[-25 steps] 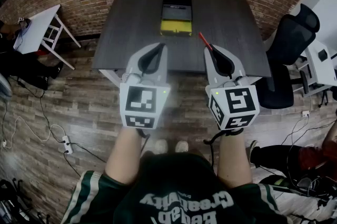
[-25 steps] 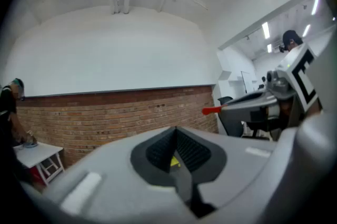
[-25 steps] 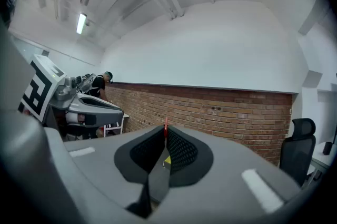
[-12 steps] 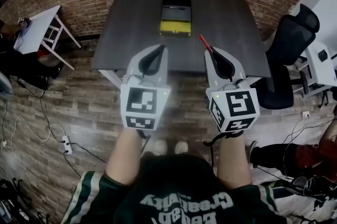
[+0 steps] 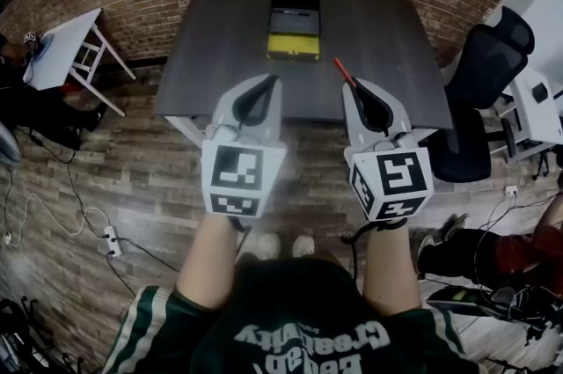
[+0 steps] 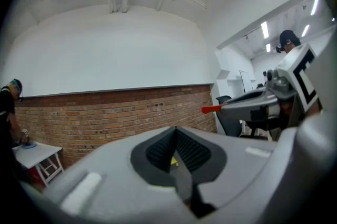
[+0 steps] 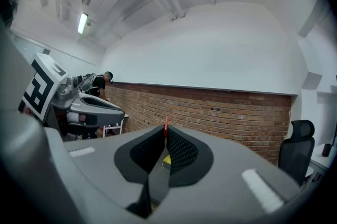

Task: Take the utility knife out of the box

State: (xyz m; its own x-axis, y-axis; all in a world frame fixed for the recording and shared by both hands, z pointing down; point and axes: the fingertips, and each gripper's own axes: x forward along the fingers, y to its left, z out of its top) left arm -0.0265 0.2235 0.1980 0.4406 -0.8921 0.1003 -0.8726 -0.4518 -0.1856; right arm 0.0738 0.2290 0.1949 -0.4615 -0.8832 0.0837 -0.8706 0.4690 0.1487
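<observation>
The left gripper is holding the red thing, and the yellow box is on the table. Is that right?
Not quite. The red utility knife is pinched in the right gripper, not the left gripper, which is shut with nothing in it. The head view shows the knife poking out past the right jaws. The yellow box does sit on the table.

My pale grey plastic left gripper (image 5: pixel 272 80) and right gripper (image 5: pixel 353 87) bear black ribbed pads (image 6: pixel 159 151) and white cubes (image 5: pixel 239 179) with black square markers; my dark green shirt (image 5: pixel 295 311) shows white-striped sleeves (image 5: pixel 141 325).
</observation>
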